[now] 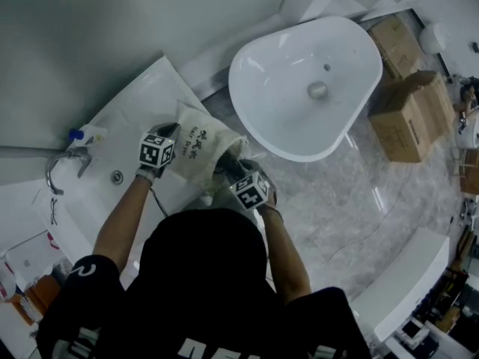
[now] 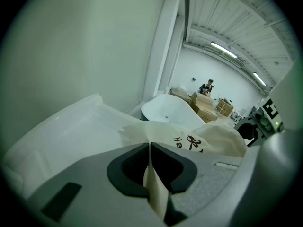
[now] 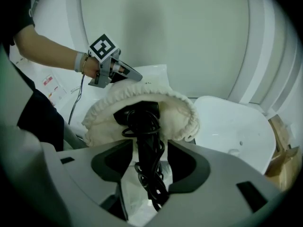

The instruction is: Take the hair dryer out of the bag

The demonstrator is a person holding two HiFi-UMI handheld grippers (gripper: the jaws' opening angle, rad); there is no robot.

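Note:
A cream drawstring bag (image 1: pixel 196 142) with black print lies on a white ledge (image 1: pixel 138 99). My left gripper (image 1: pixel 172 134) is shut on a fold of the bag's cloth (image 2: pixel 154 183) at its closed end, and the cloth runs up between the jaws (image 2: pixel 150 148). In the right gripper view the bag mouth (image 3: pixel 182 110) gapes toward me. A black hair dryer (image 3: pixel 144 119) sticks out of it, its cord wound round the handle. My right gripper (image 3: pixel 150 145) is closed on that handle. In the head view the right gripper (image 1: pixel 233 172) sits at the bag mouth.
A large white oval tub (image 1: pixel 307 88) stands just beyond the ledge, with cardboard boxes (image 1: pixel 412 114) behind it on the marble floor. A chrome tap (image 1: pixel 63 163) and a blue-capped bottle (image 1: pixel 86 134) sit at the ledge's left end.

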